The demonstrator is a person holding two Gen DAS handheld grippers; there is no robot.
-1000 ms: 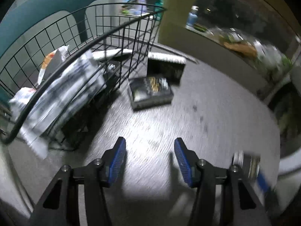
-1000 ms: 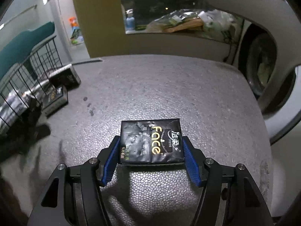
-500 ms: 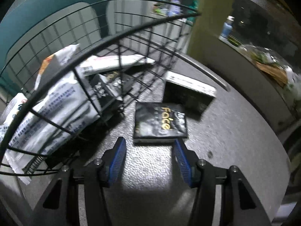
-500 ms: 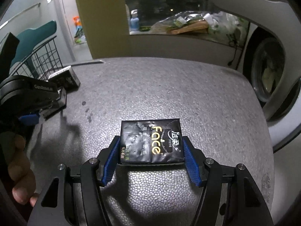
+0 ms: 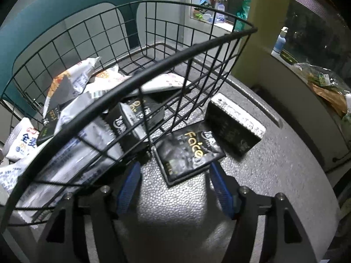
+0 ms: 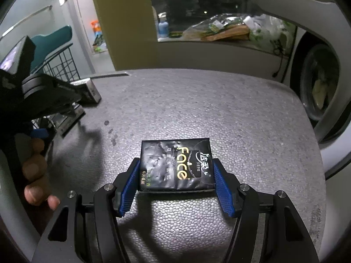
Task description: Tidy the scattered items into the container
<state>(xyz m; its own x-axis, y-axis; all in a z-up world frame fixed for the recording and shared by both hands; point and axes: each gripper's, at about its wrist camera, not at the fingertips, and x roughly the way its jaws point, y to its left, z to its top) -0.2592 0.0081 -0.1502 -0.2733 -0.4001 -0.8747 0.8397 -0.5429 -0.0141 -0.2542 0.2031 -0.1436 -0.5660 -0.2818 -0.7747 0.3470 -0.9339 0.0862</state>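
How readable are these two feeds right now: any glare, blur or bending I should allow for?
Left wrist view: room dim, a bright lit patch on the grey foam tabletop; the black wire basket has its rim bowed by the fisheye, with smeared print on the white packets inside. Right wrist view: sharp, glare on the glossy black tissue pack, corners vignetted.

L wrist cam close on basket, R cam facing table, both angled down

Black tissue pack — gold lettering; blue pads; black wire basket.
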